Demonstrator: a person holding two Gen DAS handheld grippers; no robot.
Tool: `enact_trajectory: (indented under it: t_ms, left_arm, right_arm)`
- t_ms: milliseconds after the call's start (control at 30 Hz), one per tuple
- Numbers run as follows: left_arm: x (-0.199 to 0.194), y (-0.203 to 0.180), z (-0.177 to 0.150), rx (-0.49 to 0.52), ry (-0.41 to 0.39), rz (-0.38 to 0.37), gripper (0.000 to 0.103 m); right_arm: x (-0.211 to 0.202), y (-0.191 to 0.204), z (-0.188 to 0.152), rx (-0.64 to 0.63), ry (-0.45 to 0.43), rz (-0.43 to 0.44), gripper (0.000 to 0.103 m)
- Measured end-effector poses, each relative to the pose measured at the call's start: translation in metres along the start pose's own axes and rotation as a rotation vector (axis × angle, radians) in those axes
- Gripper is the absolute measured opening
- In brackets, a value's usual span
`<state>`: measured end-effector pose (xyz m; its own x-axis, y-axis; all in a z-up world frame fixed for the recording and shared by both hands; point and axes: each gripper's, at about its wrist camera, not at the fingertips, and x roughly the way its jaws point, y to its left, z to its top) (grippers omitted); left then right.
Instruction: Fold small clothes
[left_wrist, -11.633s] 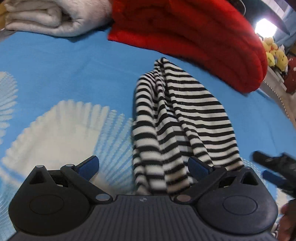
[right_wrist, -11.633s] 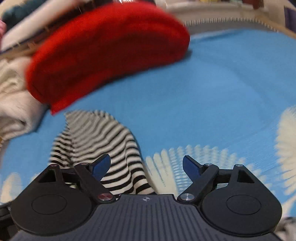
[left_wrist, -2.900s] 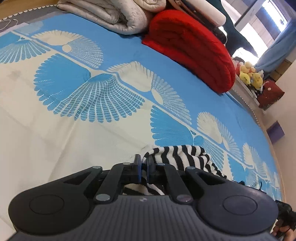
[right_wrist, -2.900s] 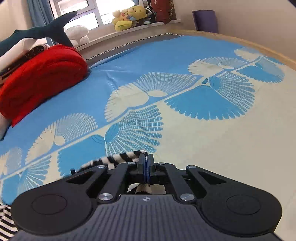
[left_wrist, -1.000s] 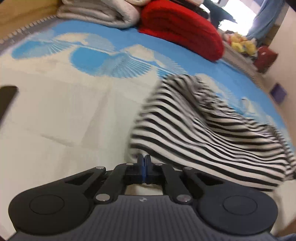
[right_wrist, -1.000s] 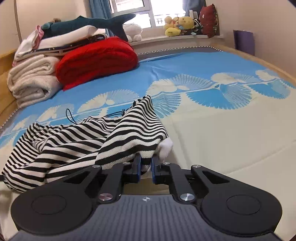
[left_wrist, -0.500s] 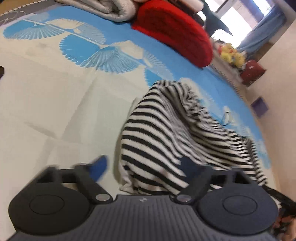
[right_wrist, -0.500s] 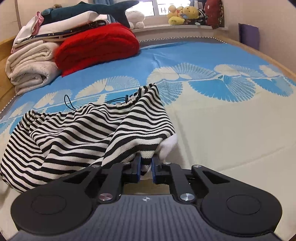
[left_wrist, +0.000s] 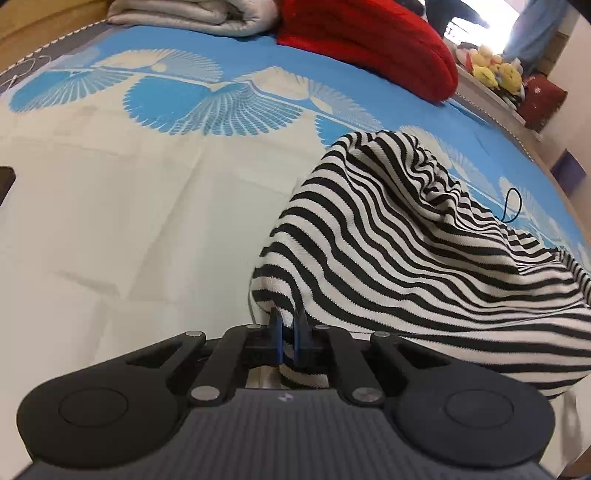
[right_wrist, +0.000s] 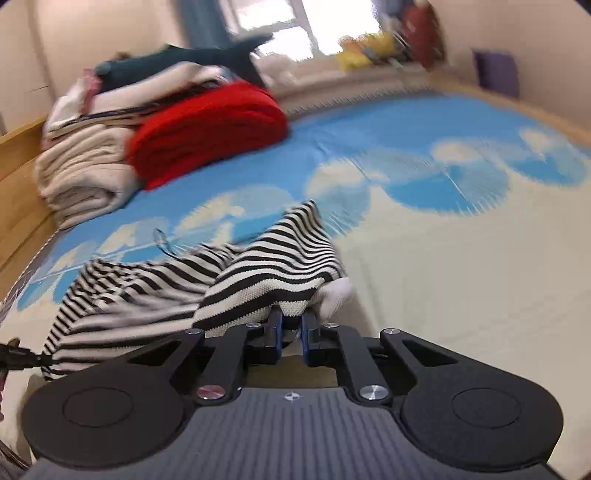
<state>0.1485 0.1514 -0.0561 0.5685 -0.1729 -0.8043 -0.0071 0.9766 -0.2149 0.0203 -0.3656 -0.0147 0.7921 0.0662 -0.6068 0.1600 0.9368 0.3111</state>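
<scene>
striped garment (left_wrist: 406, 236) pinched between both grippers' fingers (left_wrist: 275, 332)

I see a bed cover (left_wrist: 110, 206) in blue and cream with a fan pattern. At its far end lies a folded red blanket (left_wrist: 369, 40), touching a pile of pale folded bedding (left_wrist: 199, 16). On top of that pile rests a dark teal plush, maybe a shark (right_wrist: 207, 59). Yellow soft toys (left_wrist: 491, 72) sit on the window ledge.

Black-and-white striped garment (left_wrist: 399, 236), rumpled, on bedspread
</scene>
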Motion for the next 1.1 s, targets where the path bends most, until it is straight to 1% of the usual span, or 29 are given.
enact_trajectory:
  t_ms: [33,67,100,133,167,233,267,333,400,433,467,500,533,567,600,633,667,700,733,767,800,833,867,900,967,1000,1033,1100]
  left_arm:
    - [0.001,-0.002,-0.001,0.016,0.003,0.006,0.006]
    - [0.002,-0.003,-0.002,0.032,0.004,0.020,0.006]
    - [0.003,-0.003,-0.001,0.033,0.007,0.019,0.006]
    - [0.004,0.000,0.000,0.026,0.007,0.015,0.006]
    - [0.004,0.001,0.000,0.020,0.008,0.011,0.006]
    - [0.004,0.002,0.001,0.014,0.011,0.006,0.006]
    - [0.004,0.001,0.002,0.013,0.009,0.005,0.006]
    - [0.005,0.001,0.003,0.009,0.010,0.001,0.006]
    - [0.005,0.001,0.003,0.007,0.010,0.001,0.006]
    - [0.004,0.002,0.002,0.011,0.008,0.003,0.007]
    - [0.002,0.002,0.002,0.011,0.007,-0.004,0.010]
    - [-0.002,0.004,0.002,0.001,0.004,-0.020,0.014]
    - [-0.007,0.005,0.002,-0.011,-0.003,-0.031,0.025]
    - [-0.014,0.006,0.002,-0.021,-0.017,-0.045,0.035]
    - [-0.023,0.007,0.003,-0.030,-0.038,-0.056,0.058]
    - [-0.032,0.007,0.002,-0.038,-0.075,-0.065,0.077]
    - [-0.042,0.006,0.003,-0.039,-0.120,-0.063,0.084]
    - [-0.049,0.004,0.005,-0.036,-0.153,-0.055,0.088]
    - [-0.054,0.000,0.007,-0.031,-0.184,-0.053,0.088]
    - [-0.056,-0.005,0.011,-0.022,-0.196,-0.065,0.088]
    - [-0.056,-0.012,0.016,-0.013,-0.196,-0.089,0.088]
    - [-0.055,-0.019,0.021,-0.004,-0.195,-0.116,0.088]
    - [-0.051,-0.030,0.026,0.007,-0.189,-0.142,0.088]
    - [-0.045,-0.041,0.032,0.024,-0.177,-0.160,0.088]
    - [-0.030,-0.063,0.041,0.068,-0.159,-0.181,0.089]
    - [-0.020,-0.071,0.046,0.088,-0.149,-0.174,0.089]
    - [-0.008,-0.077,0.052,0.098,-0.133,-0.155,0.089]
    - [0.016,-0.079,0.061,0.081,-0.104,-0.131,0.089]
  right_arm:
    - [0.002,-0.006,0.002,-0.002,0.017,-0.008,0.001]
    - [0.001,-0.012,0.004,-0.003,0.013,-0.056,0.001]
    - [-0.002,-0.019,0.006,-0.001,0.006,-0.074,0.001]
    - [-0.007,-0.031,0.011,0.048,-0.002,-0.036,0.001]
    - [-0.008,-0.041,0.014,0.080,0.000,-0.020,0.001]
    - [0.004,-0.045,0.012,0.055,0.050,-0.100,0.001]
    - [0.008,-0.044,0.011,0.037,0.060,-0.119,0.001]
    - [0.009,-0.038,0.011,-0.015,0.042,-0.159,0.001]
    - [0.022,-0.034,0.007,-0.080,0.083,-0.239,0.000]
    - [0.033,-0.031,0.002,-0.126,0.132,-0.301,0.000]
    - [0.048,-0.026,-0.007,-0.230,0.200,-0.408,0.000]
    - [0.058,-0.023,-0.013,-0.279,0.255,-0.463,0.000]
    - [0.059,-0.025,-0.013,-0.255,0.266,-0.479,0.000]
    - [0.051,-0.026,-0.008,-0.209,0.224,-0.455,0.003]
    - [0.037,-0.030,-0.002,-0.150,0.153,-0.432,0.013]
    - [0.024,-0.033,0.001,-0.097,0.087,-0.424,0.025]
    - [0.015,-0.034,0.004,-0.061,0.033,-0.409,0.029]
    - [0.008,-0.033,0.006,-0.031,-0.014,-0.381,0.030]
    - [0.003,-0.030,0.009,0.001,-0.057,-0.340,0.030]
    - [0.001,-0.026,0.012,0.027,-0.090,-0.289,0.030]
    - [0.001,-0.020,0.016,0.050,-0.117,-0.218,0.030]
    - [0.004,-0.011,0.020,0.058,-0.129,-0.155,0.030]
    - [0.011,-0.001,0.024,0.052,-0.123,-0.093,0.030]
    - [0.021,0.013,0.027,0.033,-0.099,-0.026,0.031]
    - [0.048,0.043,0.033,-0.005,-0.028,0.106,0.035]
    - [0.063,0.056,0.035,-0.029,0.012,0.131,0.036]
    - [0.078,0.070,0.036,-0.068,0.049,0.128,0.036]
    - [0.099,0.089,0.035,-0.148,0.074,0.087,0.036]
